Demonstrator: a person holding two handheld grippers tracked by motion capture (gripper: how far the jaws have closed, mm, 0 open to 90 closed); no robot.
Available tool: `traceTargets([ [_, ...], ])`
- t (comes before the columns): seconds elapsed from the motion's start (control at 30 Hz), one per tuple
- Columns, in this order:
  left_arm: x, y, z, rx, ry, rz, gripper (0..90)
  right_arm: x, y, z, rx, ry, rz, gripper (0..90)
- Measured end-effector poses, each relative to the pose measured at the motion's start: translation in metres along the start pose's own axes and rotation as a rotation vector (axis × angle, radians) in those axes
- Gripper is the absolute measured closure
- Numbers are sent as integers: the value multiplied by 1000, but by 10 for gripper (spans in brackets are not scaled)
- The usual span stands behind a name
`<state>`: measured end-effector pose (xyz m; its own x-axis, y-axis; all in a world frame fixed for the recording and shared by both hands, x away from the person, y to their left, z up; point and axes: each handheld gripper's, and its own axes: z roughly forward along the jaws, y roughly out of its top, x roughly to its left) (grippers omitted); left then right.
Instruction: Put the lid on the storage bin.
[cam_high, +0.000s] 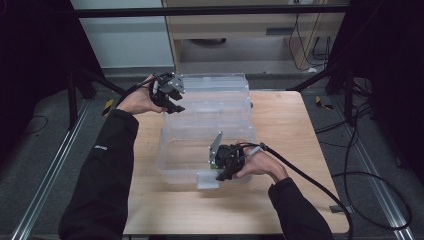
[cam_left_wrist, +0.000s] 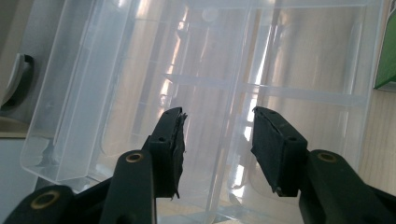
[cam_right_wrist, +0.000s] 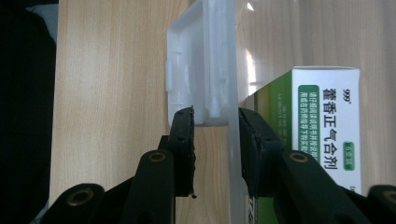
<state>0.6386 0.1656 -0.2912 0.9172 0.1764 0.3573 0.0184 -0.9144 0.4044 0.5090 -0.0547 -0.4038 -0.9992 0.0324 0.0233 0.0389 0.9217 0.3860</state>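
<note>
From above, a clear plastic box (cam_high: 205, 150) sits in the middle of the wooden tabletop (cam_high: 290, 130), its open lid (cam_high: 215, 95) lying back on the far side. The left claw (cam_high: 172, 102) hangs at the lid's left edge; the right claw (cam_high: 222, 175) is at the box's near wall by the latch (cam_high: 207, 181).

In the left gripper view, the left claw (cam_left_wrist: 218, 140) stands apart over the lid (cam_left_wrist: 224, 56), gripping nothing.

In the right gripper view, the right claw (cam_right_wrist: 215, 140) is clamped on the box wall (cam_right_wrist: 219, 70) beside the latch (cam_right_wrist: 180, 70); a green and white medicine carton (cam_right_wrist: 322, 126) lies inside.
</note>
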Motion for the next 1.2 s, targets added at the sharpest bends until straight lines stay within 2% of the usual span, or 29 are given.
traceTargets([
  [0.33, 0, 1, 9, 33, 8, 24, 590, 0, 0, 0, -1, -3, 1, 681],
  [0.6, 1, 3, 17, 31, 3, 28, 619, 0, 0, 0, 2, -2, 1, 682],
  [0.7, 1, 5, 21, 49, 3, 33, 633, 0, 1, 0, 4, -1, 1, 682],
  [0.9, 0, 7, 22, 51, 3, 37, 642, 0, 1, 0, 2, -2, -1, 682],
  [1.03, -1, 8, 20, 50, -3, 41, 690, 0, 1, 0, 3, -4, -2, 683],
  [1.13, -2, 9, 19, 44, -15, 40, 761, 1, 1, 0, 6, -8, 1, 683],
  [1.2, -3, 10, 18, 56, -15, 43, 782, 1, 1, 0, 6, -8, 0, 682],
])
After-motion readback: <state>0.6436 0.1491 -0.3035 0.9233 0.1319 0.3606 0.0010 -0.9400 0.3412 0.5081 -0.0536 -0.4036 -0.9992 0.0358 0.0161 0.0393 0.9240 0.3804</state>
